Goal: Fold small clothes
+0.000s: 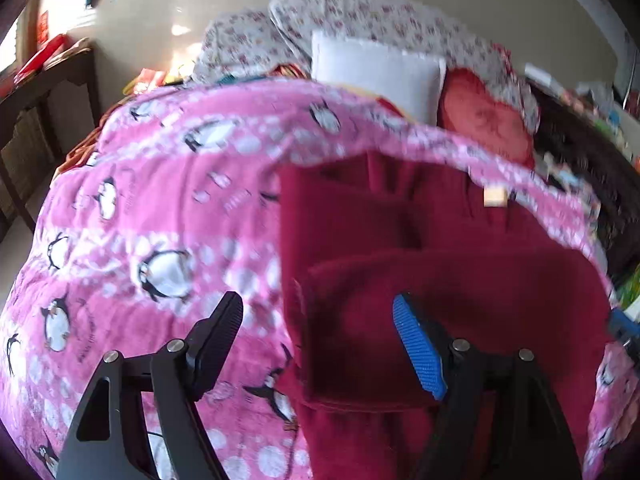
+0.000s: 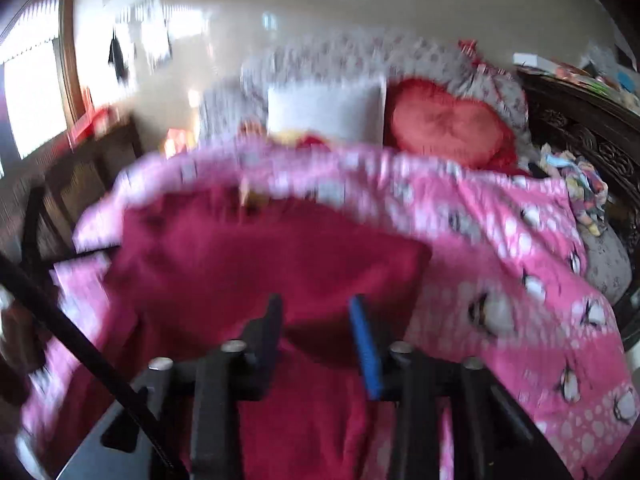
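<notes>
A dark red fleece garment (image 1: pixel 440 264) lies partly folded on a pink penguin-print blanket (image 1: pixel 160 208); a small tan label (image 1: pixel 495 197) shows near its far edge. My left gripper (image 1: pixel 320 308) is open and empty, hovering over the garment's left edge, with the black finger (image 1: pixel 224 328) above the blanket and the blue-padded finger (image 1: pixel 416 344) above the fold. In the blurred right wrist view the garment (image 2: pixel 260 264) fills the centre. My right gripper (image 2: pixel 316 312) is open and empty, just above the garment's near part.
A white pillow (image 1: pixel 376 72), a red heart-shaped cushion (image 1: pixel 488 120) and a floral pillow (image 1: pixel 360 16) lie at the bed's head. A dark wooden table (image 1: pixel 44 92) stands left. A carved dark headboard (image 2: pixel 580 136) and a crumpled colourful cloth (image 2: pixel 584 188) are at the right.
</notes>
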Demonstrator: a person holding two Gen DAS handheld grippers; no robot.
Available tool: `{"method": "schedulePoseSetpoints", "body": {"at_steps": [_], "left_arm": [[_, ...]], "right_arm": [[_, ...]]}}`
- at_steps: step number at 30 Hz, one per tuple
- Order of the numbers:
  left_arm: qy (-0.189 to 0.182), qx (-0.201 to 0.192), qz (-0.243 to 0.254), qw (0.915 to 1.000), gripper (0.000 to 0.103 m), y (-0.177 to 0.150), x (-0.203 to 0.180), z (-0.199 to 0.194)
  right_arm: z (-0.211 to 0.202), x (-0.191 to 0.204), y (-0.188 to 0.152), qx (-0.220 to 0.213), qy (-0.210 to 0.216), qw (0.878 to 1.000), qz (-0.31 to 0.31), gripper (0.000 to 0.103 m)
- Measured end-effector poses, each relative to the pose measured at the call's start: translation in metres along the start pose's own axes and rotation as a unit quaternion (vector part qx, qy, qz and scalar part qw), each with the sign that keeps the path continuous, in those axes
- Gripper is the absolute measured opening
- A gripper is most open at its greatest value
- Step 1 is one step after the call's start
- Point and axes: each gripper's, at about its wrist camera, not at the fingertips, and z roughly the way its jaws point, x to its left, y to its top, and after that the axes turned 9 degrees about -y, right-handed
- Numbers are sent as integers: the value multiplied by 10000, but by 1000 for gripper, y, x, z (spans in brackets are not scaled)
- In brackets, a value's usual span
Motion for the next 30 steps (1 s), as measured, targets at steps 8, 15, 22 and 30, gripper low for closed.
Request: {"method": "schedulePoseSetpoints", "body": {"at_steps": [8, 15, 22, 30], "left_arm": [[66, 245, 182, 9995, 30, -6, -15, 9], [80, -288, 414, 9987, 5, 15, -22, -28], [172, -382, 367, 9984, 5, 28, -15, -18], [373, -4, 168, 9992, 13, 4, 2, 13]], "right_arm": [[-10, -16, -11, -29, 39, 9996, 273, 33], [-2, -24, 5, -89, -106, 9984, 547, 49], [29, 1, 7, 73, -60, 9996, 254, 52], [-2, 12, 7, -199, -207, 9995, -119, 51]]}}
